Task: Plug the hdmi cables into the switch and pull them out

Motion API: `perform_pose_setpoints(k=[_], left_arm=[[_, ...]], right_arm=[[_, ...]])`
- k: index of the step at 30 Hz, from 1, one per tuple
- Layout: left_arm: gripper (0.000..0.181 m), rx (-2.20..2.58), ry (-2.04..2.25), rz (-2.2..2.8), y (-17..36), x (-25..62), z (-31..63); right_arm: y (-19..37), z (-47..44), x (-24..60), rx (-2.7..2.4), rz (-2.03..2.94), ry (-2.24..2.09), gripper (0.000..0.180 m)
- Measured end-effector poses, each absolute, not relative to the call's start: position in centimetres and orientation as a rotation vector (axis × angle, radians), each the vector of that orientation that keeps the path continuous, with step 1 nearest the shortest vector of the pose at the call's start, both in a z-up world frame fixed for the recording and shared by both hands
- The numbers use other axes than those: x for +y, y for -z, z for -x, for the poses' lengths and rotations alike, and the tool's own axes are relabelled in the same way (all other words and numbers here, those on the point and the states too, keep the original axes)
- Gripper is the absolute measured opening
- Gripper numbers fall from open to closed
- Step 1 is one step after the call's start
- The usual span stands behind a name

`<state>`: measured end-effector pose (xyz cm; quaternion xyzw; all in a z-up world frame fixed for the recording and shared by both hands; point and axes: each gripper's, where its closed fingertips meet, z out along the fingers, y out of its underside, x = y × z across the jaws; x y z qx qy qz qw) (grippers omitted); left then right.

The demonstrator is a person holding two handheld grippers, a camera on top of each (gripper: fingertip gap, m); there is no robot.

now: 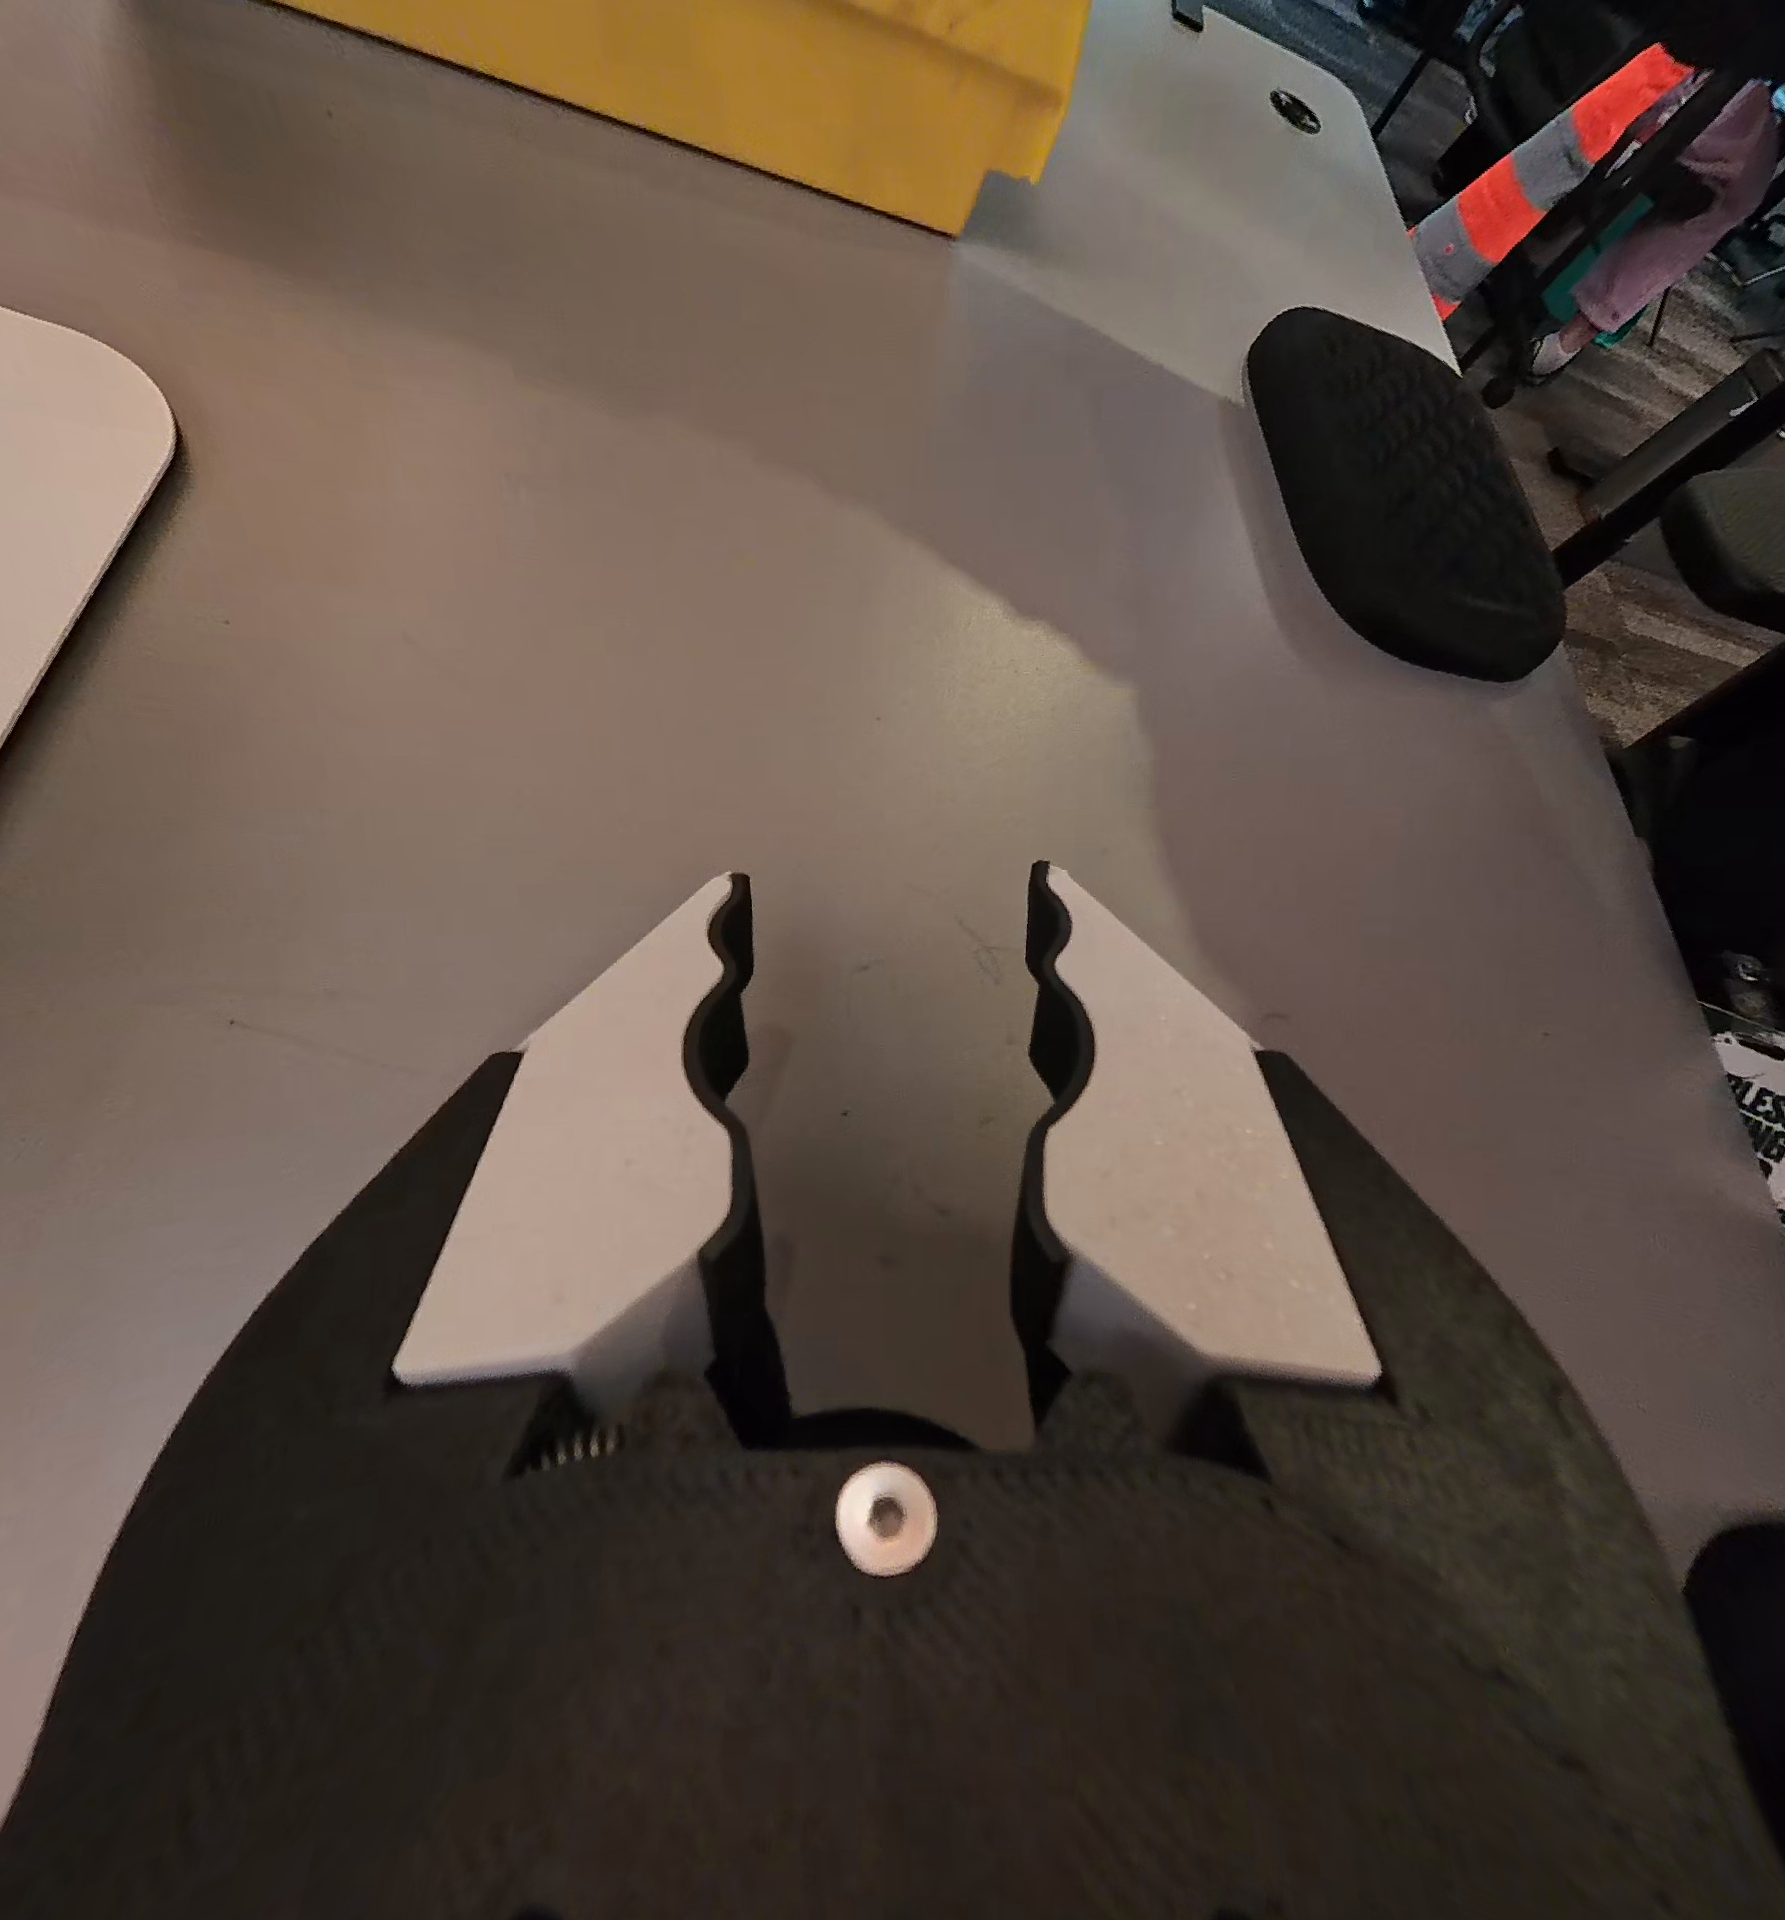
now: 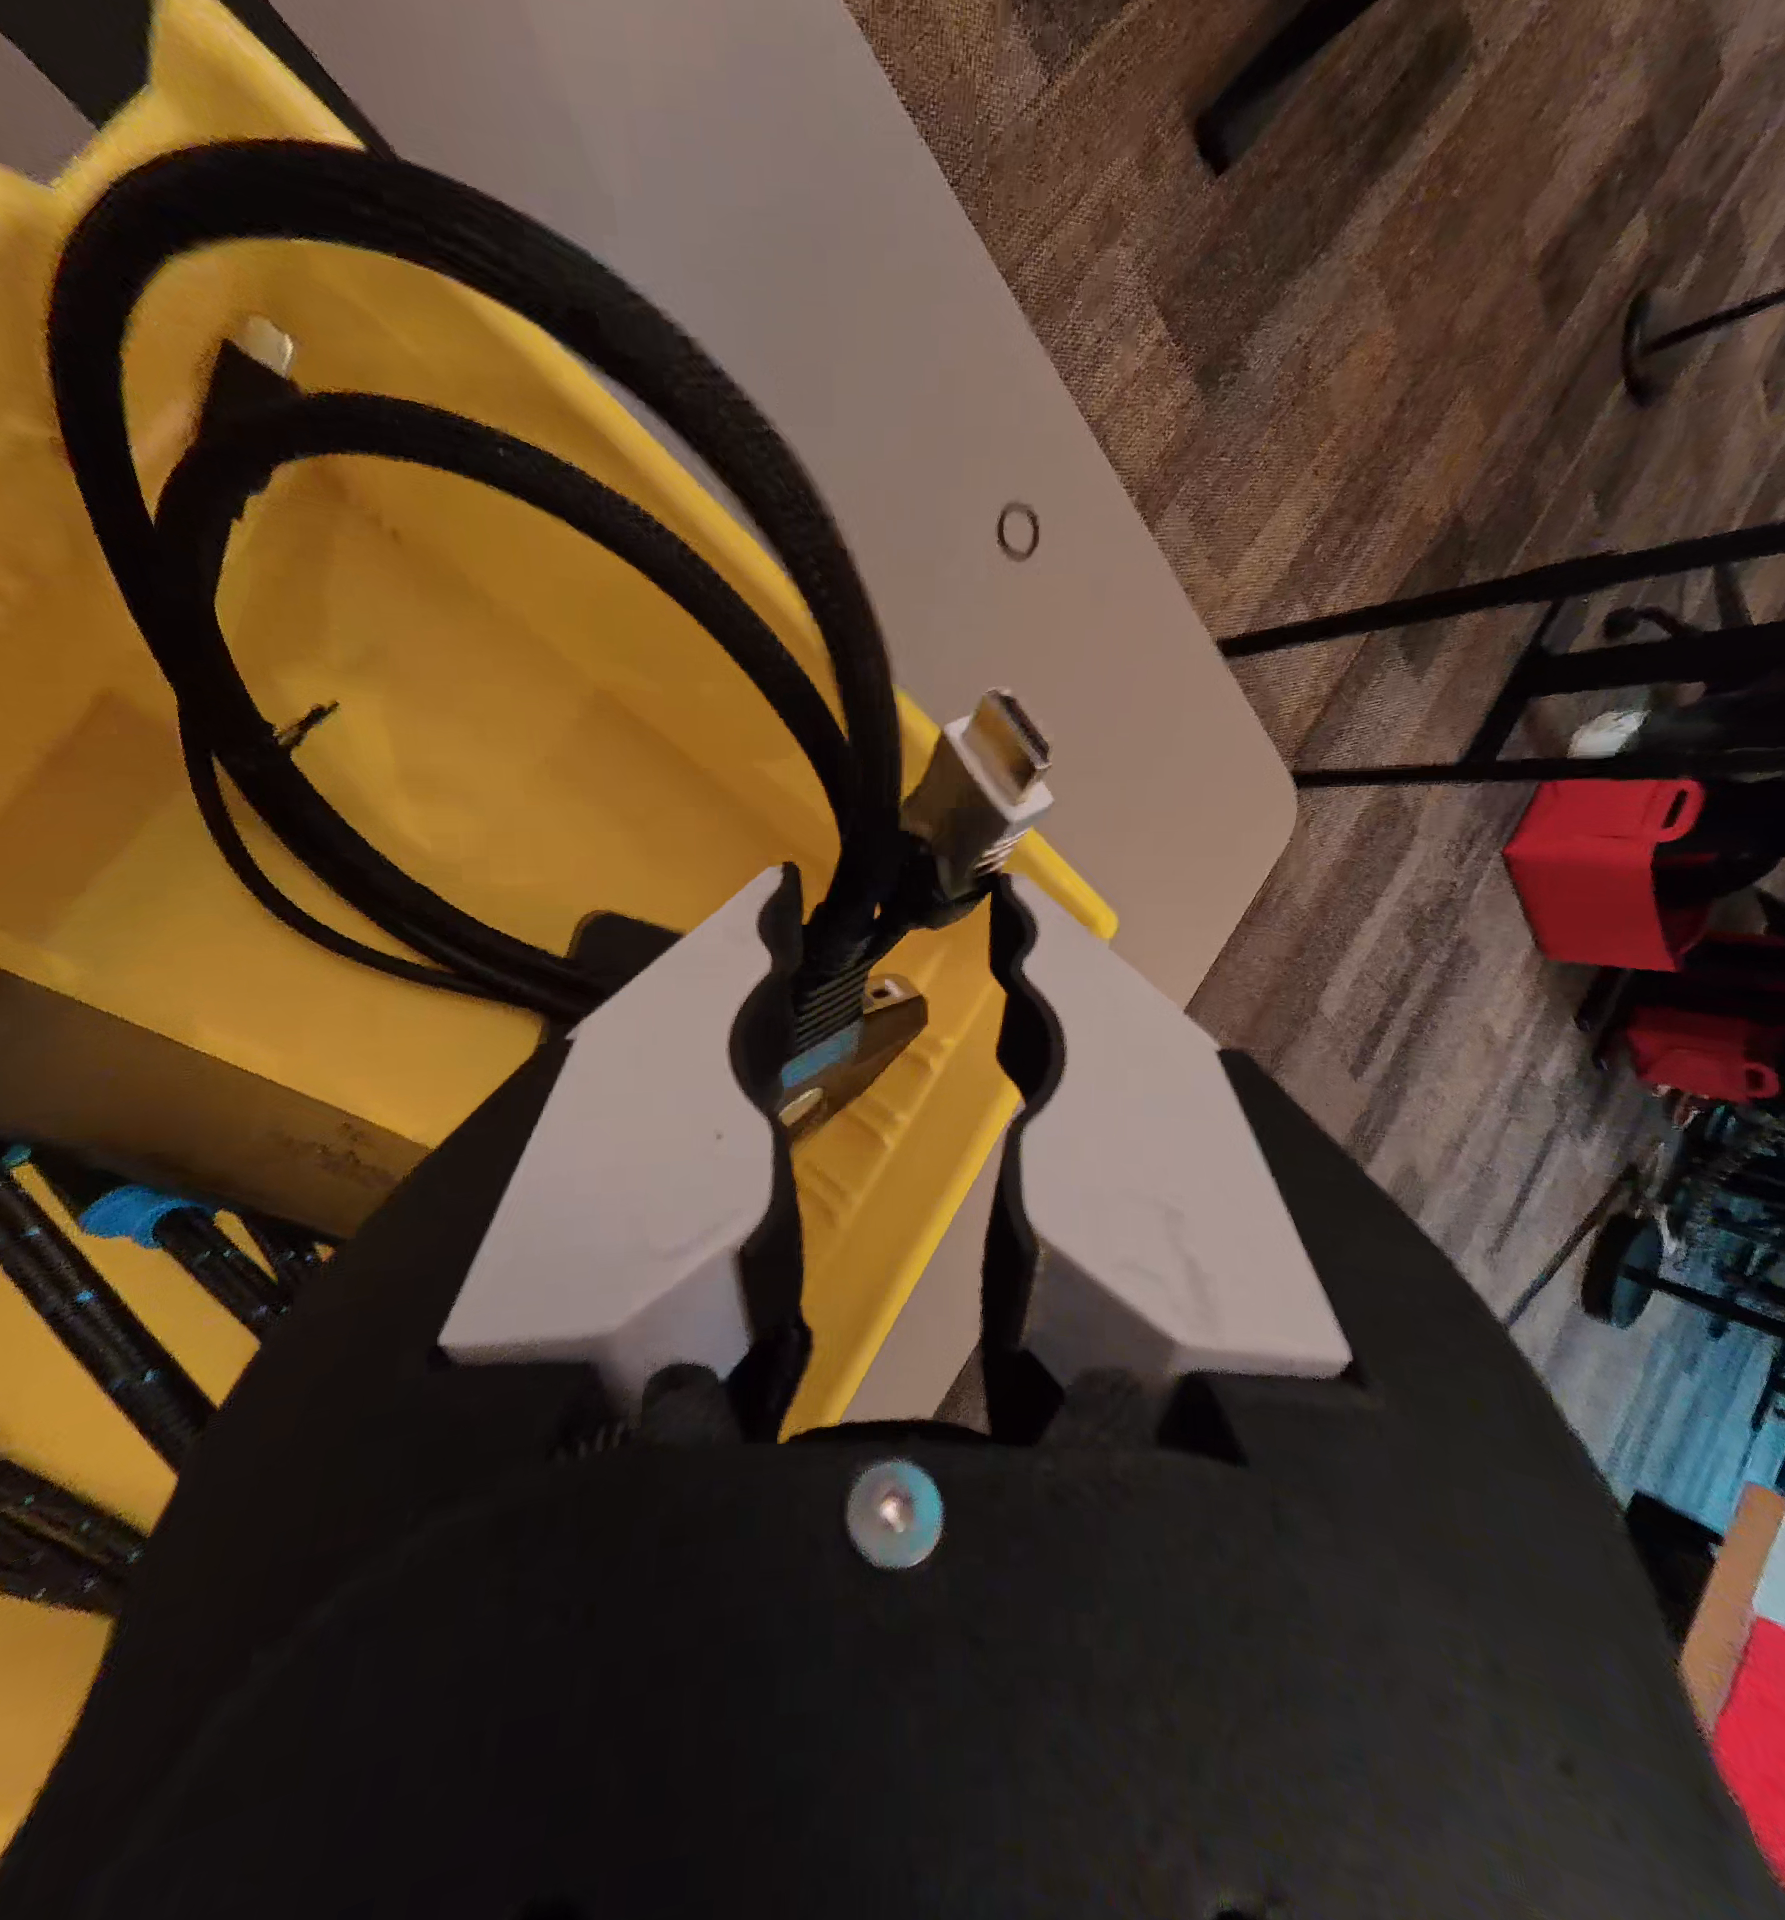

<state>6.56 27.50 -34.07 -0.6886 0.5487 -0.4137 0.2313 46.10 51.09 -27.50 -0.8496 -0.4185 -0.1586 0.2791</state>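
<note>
Left claw (image 1: 888, 875): spread wide, nothing between its pale fingers, hovering low over bare grey tabletop (image 1: 555, 623). Beyond it, at the far edge, a yellow bin (image 1: 763, 94). Off to the left, a pale slab with a rounded corner (image 1: 26, 499), flat on the tabletop. To the right, at the tabletop's edge, a black padded armrest (image 1: 1397, 488).

Right claw (image 2: 893, 883): also parted, tilted over the yellow bin (image 2: 514, 665). Between the fingers, a black braided hdmi cable (image 2: 514, 260), coiled in two loops that arch up over the bin. Bundle pressed against the inner pad of the left-hand finger (image 2: 649, 1122), with a clear gap to the other finger, so not pinched. Silver plug (image 2: 997, 769) sticking up just past the fingertips, above the bin's rim. Second plug (image 2: 836, 1039), dark with a blue band, lower down in the gap.

In the bin, a grey box (image 2: 140, 1060), possibly the switch, though hard to tell. More black cables with blue ties (image 2: 129, 1216) at lower left.
</note>
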Motion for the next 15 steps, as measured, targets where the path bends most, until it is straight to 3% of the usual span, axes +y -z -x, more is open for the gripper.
perform_pose_setpoints(k=[3, 7, 15], left_arm=[[0.051, 1.514, 1.134, 1.892, 34.1, 27.4, -6.6], [0.051, 1.516, 1.130, 1.888, 33.9, 27.4, -6.6], [0.051, 1.528, 1.109, 1.878, 33.5, 27.3, -6.7]], right_arm=[[28.0, -46.4, 50.2, -1.127, 2.335, 0.381, 0.033], [27.4, -47.0, 49.5, -1.108, 2.334, 0.432, 0.054], [23.9, -47.4, 47.6, -1.013, 2.293, 0.402, 0.060]])
